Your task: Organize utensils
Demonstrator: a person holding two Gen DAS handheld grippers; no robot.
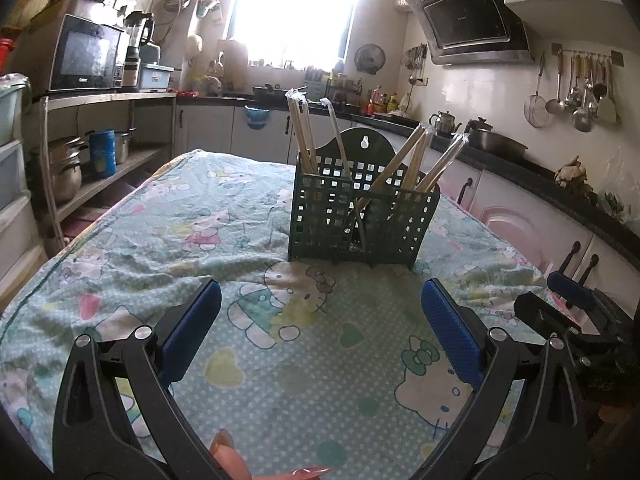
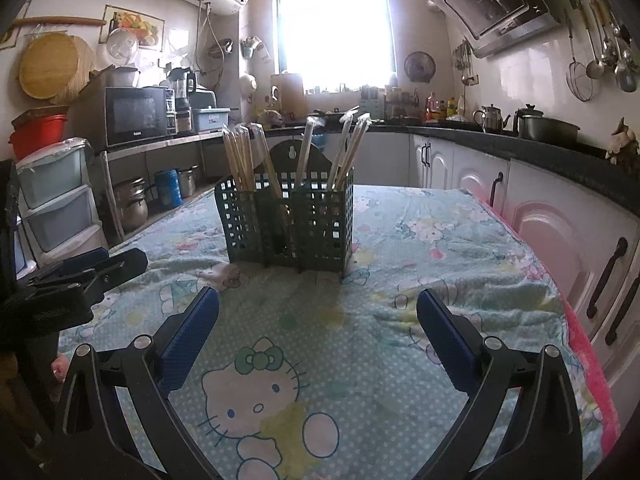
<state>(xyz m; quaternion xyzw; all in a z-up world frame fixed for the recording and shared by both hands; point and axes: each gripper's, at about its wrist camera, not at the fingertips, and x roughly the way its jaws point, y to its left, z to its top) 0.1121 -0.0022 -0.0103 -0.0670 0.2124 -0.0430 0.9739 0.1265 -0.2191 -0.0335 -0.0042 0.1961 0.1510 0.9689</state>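
Observation:
A dark green perforated utensil holder [image 1: 356, 220] stands upright on the table, with wrapped wooden chopsticks [image 1: 304, 132] leaning in its left and right compartments. It also shows in the right wrist view [image 2: 288, 224], with chopsticks [image 2: 240, 156] sticking up. My left gripper [image 1: 320, 304] is open and empty, short of the holder. My right gripper [image 2: 318, 312] is open and empty, also short of the holder. The right gripper shows at the right edge of the left wrist view [image 1: 568, 292]; the left one shows at the left of the right wrist view [image 2: 80, 272].
The table carries a light green Hello Kitty cloth [image 1: 280, 320] [image 2: 400, 240]. Kitchen counters with white cabinets [image 2: 560, 240] run along the right. Shelves with pots and a microwave [image 1: 88, 56] stand on the left. Plastic drawers [image 2: 60, 200] stand by the table's left side.

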